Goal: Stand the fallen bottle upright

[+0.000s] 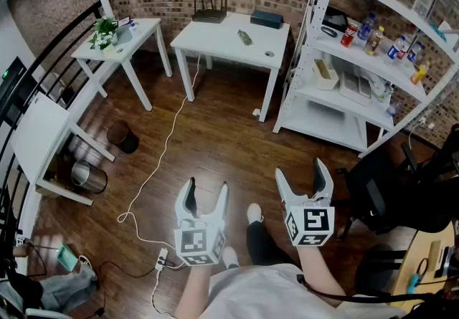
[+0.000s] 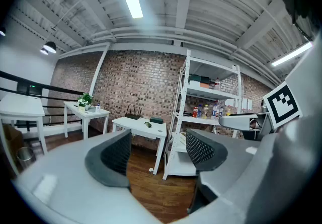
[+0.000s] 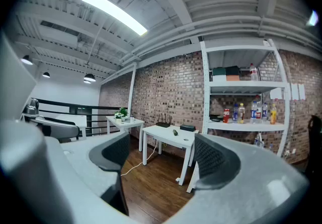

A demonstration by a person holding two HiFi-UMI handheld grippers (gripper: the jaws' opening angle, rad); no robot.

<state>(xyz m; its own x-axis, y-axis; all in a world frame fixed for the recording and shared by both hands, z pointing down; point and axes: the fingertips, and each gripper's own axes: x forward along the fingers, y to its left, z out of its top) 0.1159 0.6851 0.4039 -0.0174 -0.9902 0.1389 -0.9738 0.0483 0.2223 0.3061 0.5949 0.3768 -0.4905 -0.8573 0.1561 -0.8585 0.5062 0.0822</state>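
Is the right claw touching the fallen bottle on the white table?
Apart. The head view shows the right claw open above the wooden floor, well short of the white table where the bottle lies on its side.

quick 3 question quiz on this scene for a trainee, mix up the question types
1. True or false: the small dark green bottle lies on its side on the white rectangular table.
2. Choose: the right gripper is A shut on the bottle, B open and empty, C shut and empty.
3. Fill in: behind the bottle, at the table's far edge, sit a flat black box and a black ___ with antennas.
Key: 1 true; 2 B; 3 router.
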